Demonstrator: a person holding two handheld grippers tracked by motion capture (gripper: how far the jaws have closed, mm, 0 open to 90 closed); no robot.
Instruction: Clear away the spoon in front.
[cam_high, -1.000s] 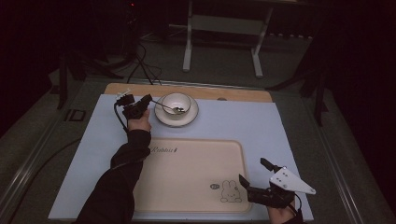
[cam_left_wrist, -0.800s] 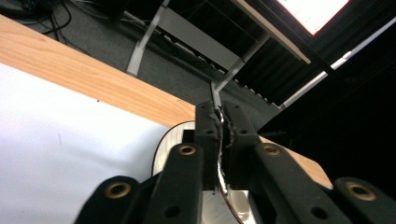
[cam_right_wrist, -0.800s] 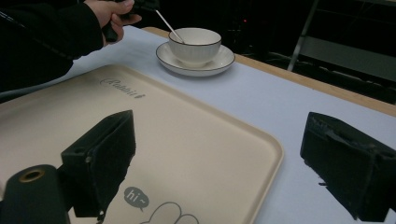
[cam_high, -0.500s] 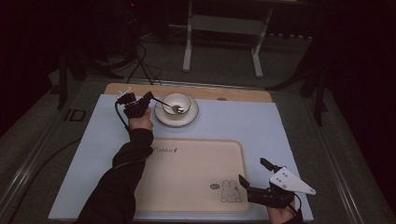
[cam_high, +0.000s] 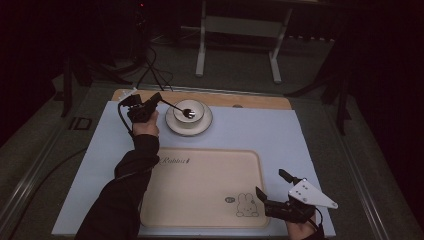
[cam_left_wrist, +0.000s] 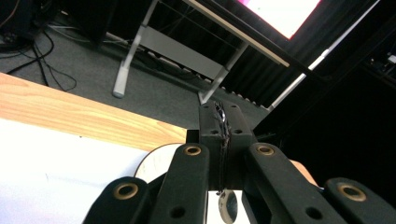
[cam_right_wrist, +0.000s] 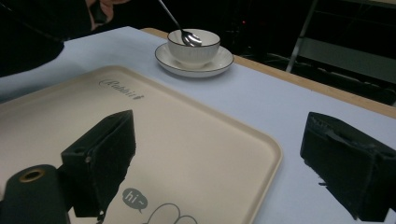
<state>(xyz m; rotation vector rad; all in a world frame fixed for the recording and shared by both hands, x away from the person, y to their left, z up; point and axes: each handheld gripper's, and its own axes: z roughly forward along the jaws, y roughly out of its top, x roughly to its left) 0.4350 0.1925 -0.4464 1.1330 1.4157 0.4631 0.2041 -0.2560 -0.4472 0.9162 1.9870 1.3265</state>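
In the upper left of the high view we have our left gripper clamped tight on the thin handle of the spoon, whose bowl hangs over the white cup sitting on its saucer. The jaws have just been closing, and in the left gripper view the spoon runs as a narrow metal strip pinched between the two pads, its bowl dangling at the bottom centre of that frame. We judge that we hold it by the far end of the handle so the bowl can clear the cup's rim without the jaws touching the china. Our right gripper waits at the lower right of the high view, jaws spread wide with nothing between them, astride the corner of the cream tray. In the right gripper view the tray lies below its two jaws, with cup and saucer in the upper middle; we read this hand as steadying or guarding the tray, likely where things go next.
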